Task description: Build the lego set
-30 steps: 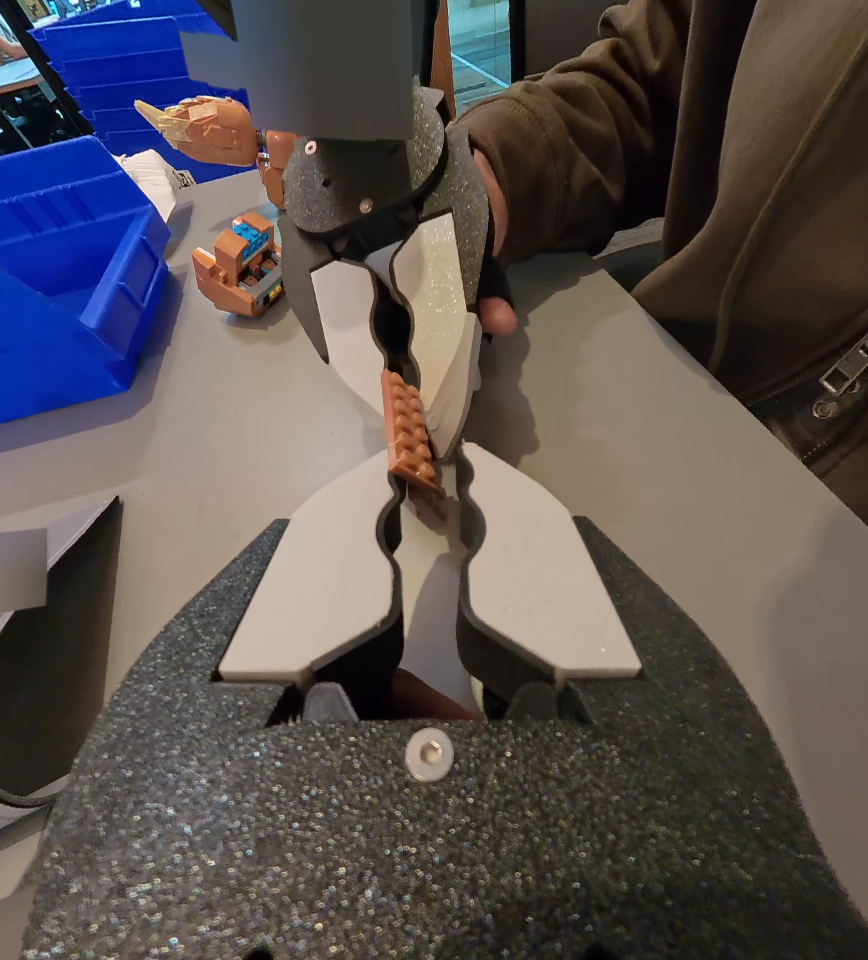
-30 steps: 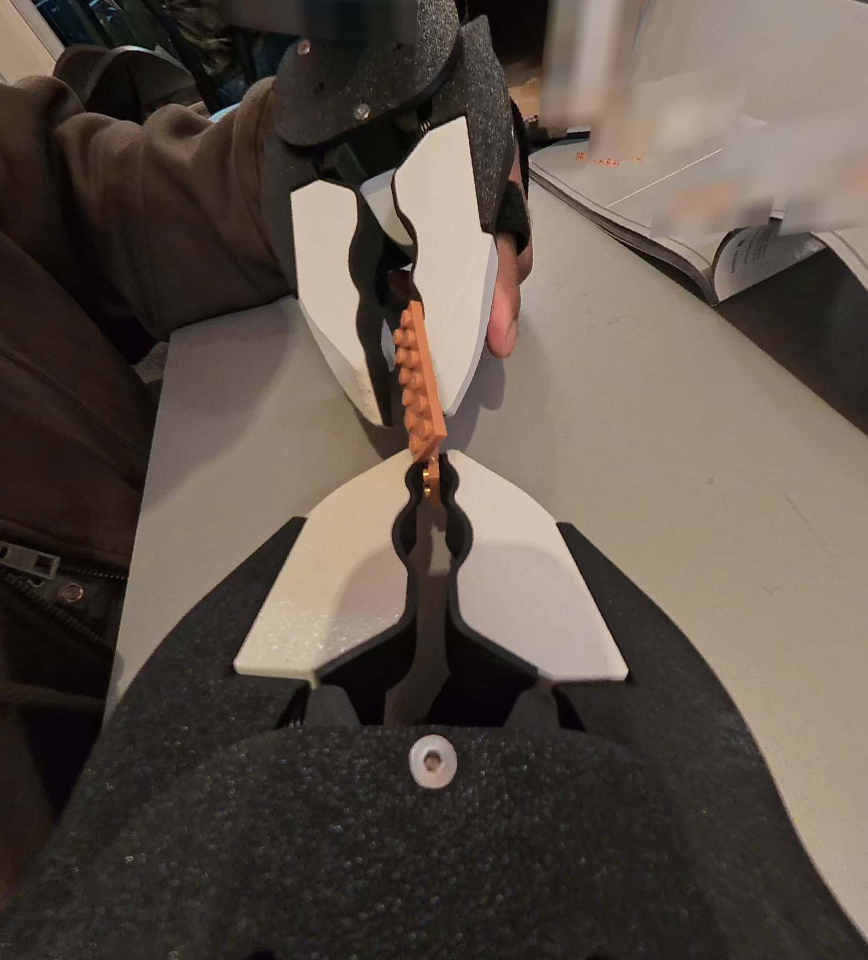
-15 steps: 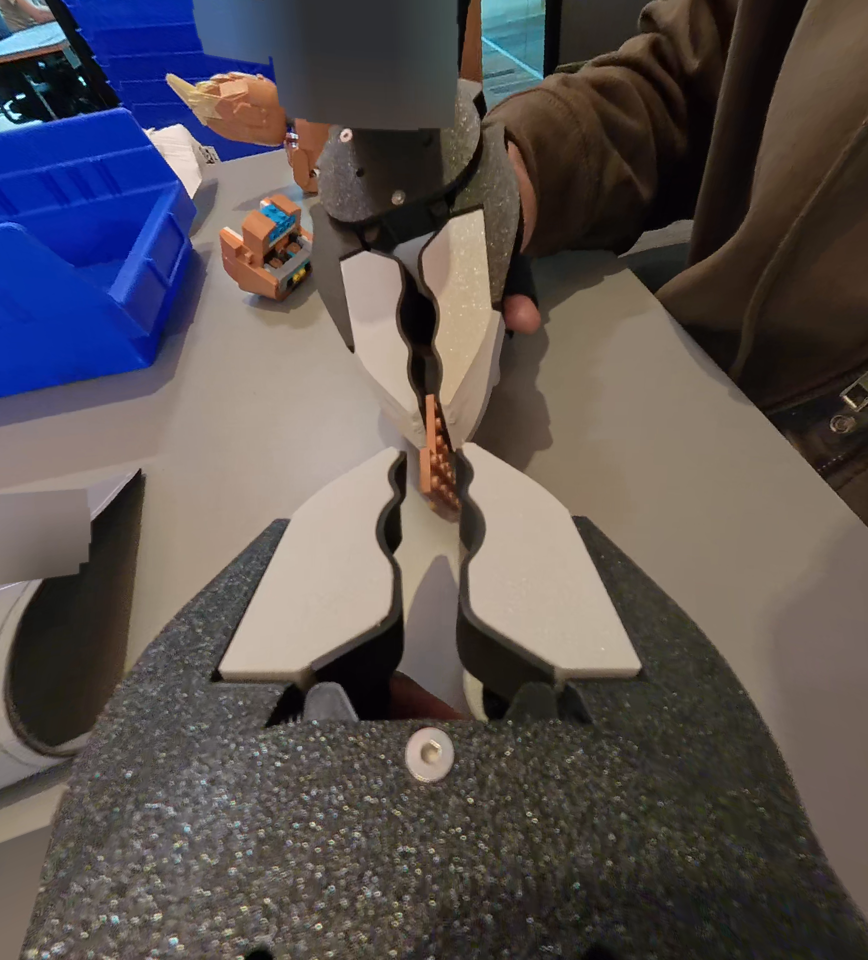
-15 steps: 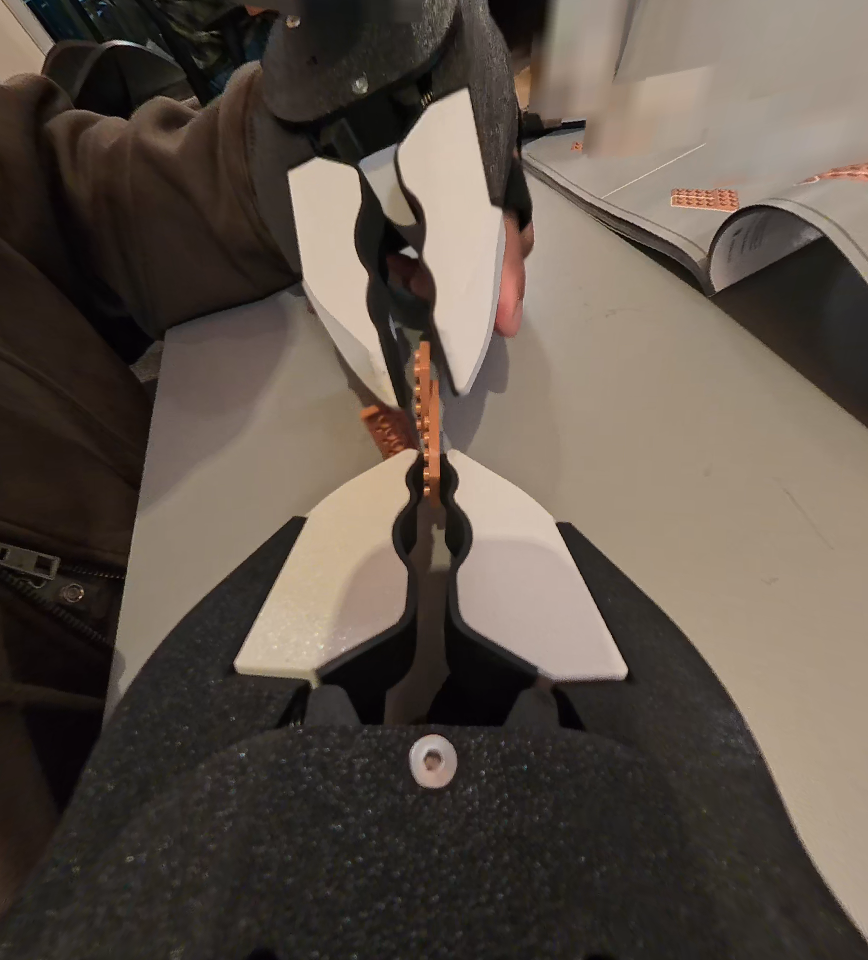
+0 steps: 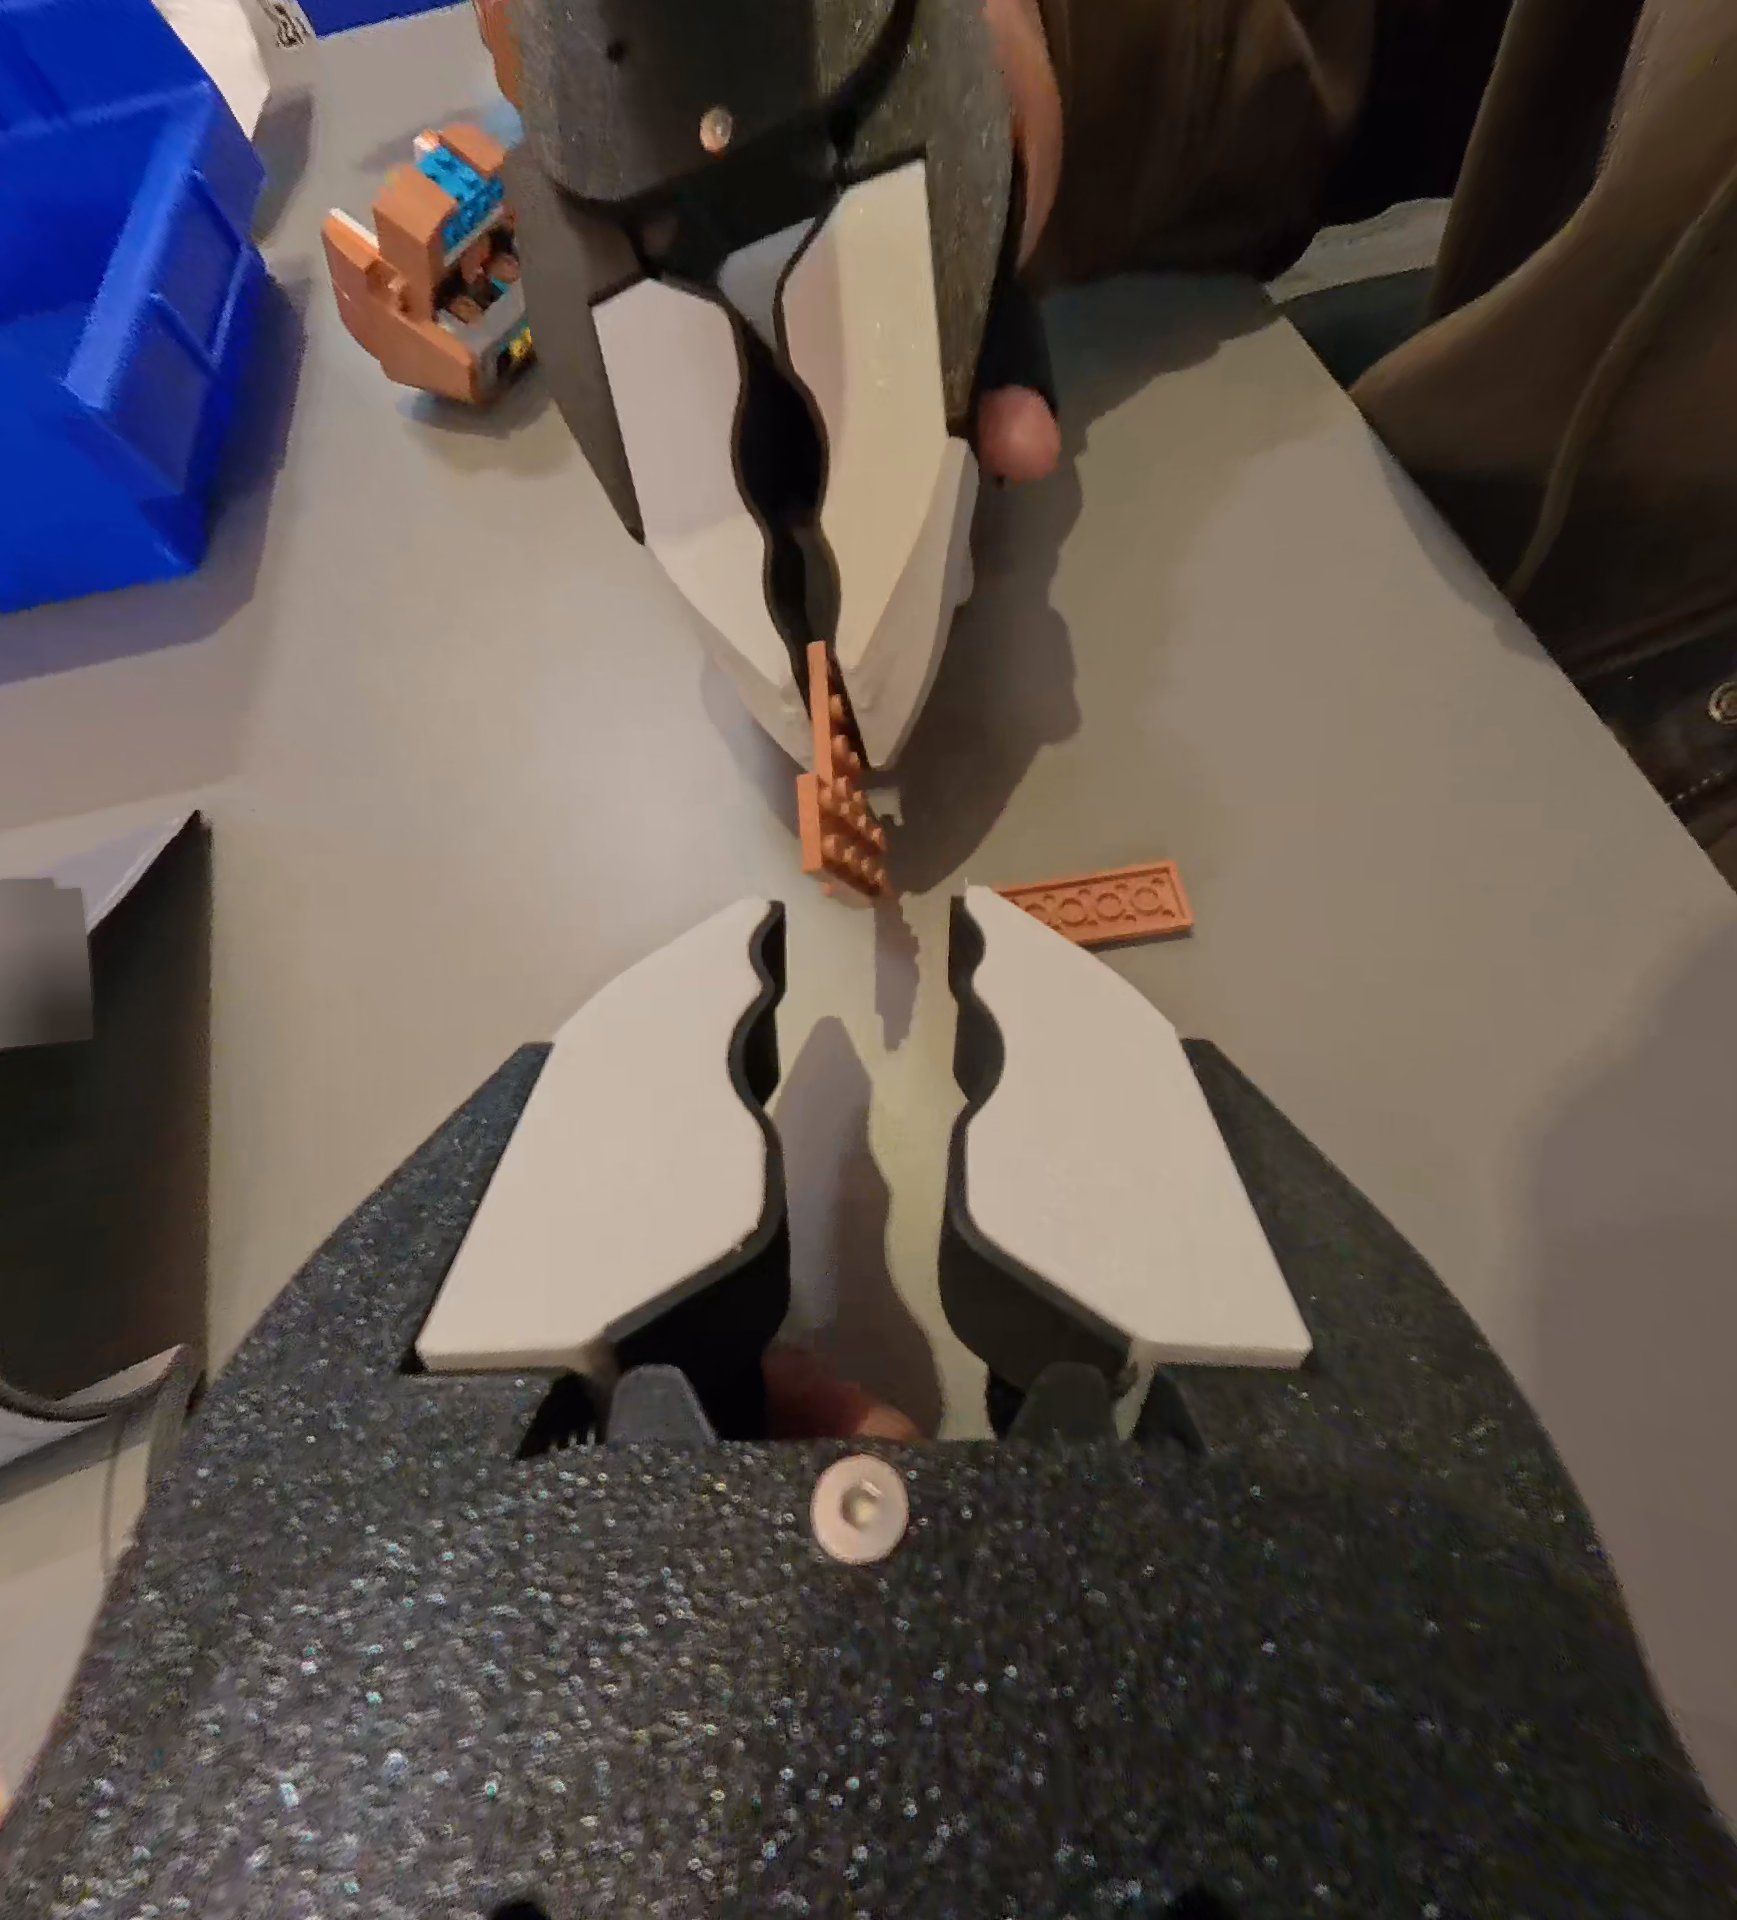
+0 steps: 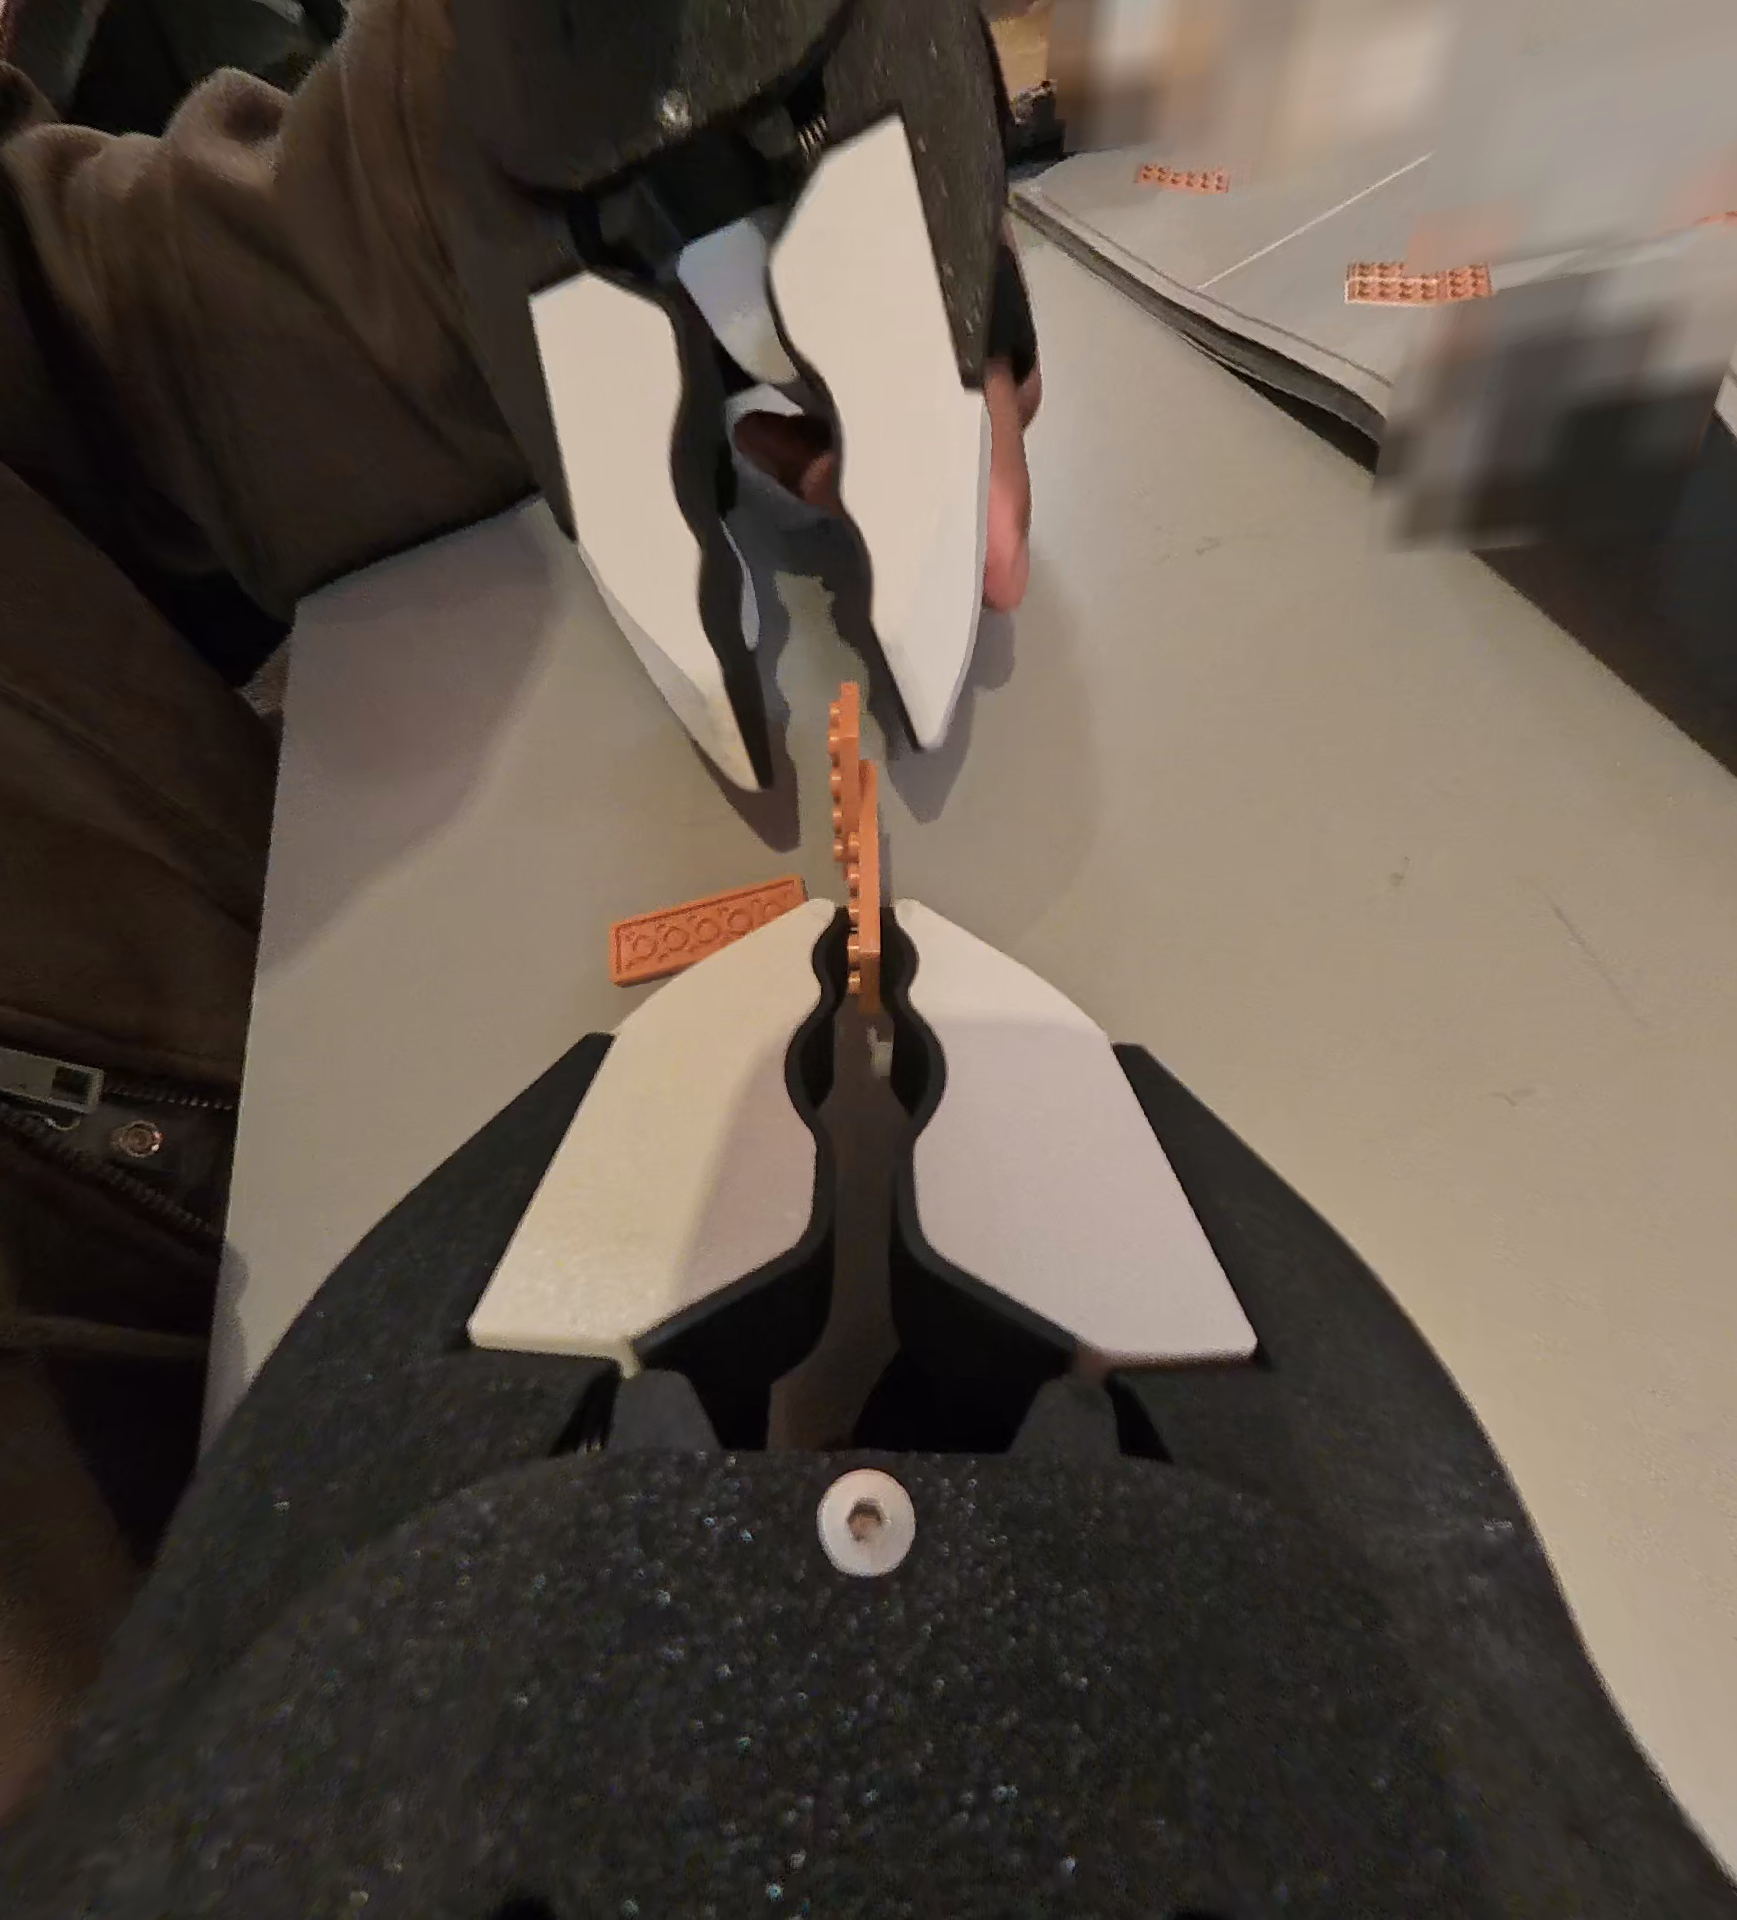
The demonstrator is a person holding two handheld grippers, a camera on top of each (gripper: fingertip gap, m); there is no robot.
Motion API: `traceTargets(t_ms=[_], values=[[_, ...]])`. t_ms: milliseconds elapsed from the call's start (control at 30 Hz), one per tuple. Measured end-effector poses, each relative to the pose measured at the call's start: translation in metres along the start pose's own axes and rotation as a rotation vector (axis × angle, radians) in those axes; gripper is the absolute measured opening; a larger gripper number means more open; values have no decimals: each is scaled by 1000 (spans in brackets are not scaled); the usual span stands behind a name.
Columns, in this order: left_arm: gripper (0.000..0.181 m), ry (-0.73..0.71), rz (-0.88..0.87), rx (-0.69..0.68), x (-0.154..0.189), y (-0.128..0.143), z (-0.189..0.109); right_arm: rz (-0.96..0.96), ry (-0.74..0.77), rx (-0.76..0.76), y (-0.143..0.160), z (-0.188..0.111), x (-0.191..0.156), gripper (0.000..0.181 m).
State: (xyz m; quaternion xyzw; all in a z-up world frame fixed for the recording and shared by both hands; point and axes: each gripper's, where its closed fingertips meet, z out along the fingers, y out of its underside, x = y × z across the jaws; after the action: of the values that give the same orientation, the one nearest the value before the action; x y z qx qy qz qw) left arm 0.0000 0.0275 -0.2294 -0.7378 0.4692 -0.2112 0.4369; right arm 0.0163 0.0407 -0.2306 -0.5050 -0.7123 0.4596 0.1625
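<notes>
My right gripper (image 6: 861, 914) is shut on an orange-brown plate assembly (image 6: 859, 883) of two stacked plates and holds it on edge just above the grey table (image 6: 1259, 935). In the left wrist view the right gripper (image 5: 833, 727) pinches the assembly (image 5: 843, 821) from the far side. My left gripper (image 5: 864, 914) is open and empty, its tips just short of the assembly. It also shows in the right wrist view (image 6: 838, 748), jaws apart on either side of the assembly's far end. A loose orange-brown plate (image 5: 1103, 904) lies underside up on the table; it also shows in the right wrist view (image 6: 708, 930).
A partly built brown and blue lego model (image 5: 428, 301) stands at the back, next to blue bins (image 5: 43, 343). An open instruction booklet (image 6: 1363, 260) lies at the far right, and its curled pages (image 5: 12, 1195) are near my left gripper. A person's brown jacket (image 5: 1622, 416) borders the table. The grippers are tip to tip, or close to it.
My left gripper has opened, let go of the plate assembly and drawn back a little. The right gripper still holds the assembly. A loose plate now lies on the table.
</notes>
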Motion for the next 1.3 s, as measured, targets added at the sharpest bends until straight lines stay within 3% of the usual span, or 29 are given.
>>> traceTargets(t_ms=[167, 300, 633, 933, 1100, 1200, 1300], values=[[30, -15, -54, 21, -6, 0, 4, -26, 0, 117, -17, -6, 0, 5], [26, -26, -101, 155, -12, -18, -3, -34, -13, 201, -30, -10, -4, 5], [12, -28, -35, 310, -8, -42, -9, -96, 20, 258, -43, -9, -8, 5], [12, -28, -40, 454, -7, -61, -17, -225, 59, 375, -60, -22, -16, 5], [9, -55, 20, 455, -5, -64, -17, -337, 116, 380, -62, -26, -17, 5], [9, -114, 82, 439, -8, -65, -18, -302, 140, 348, -60, -26, -13, 8], [9, -167, 106, 446, -14, -68, -27, -197, 162, 271, -48, -26, -7, 29]])
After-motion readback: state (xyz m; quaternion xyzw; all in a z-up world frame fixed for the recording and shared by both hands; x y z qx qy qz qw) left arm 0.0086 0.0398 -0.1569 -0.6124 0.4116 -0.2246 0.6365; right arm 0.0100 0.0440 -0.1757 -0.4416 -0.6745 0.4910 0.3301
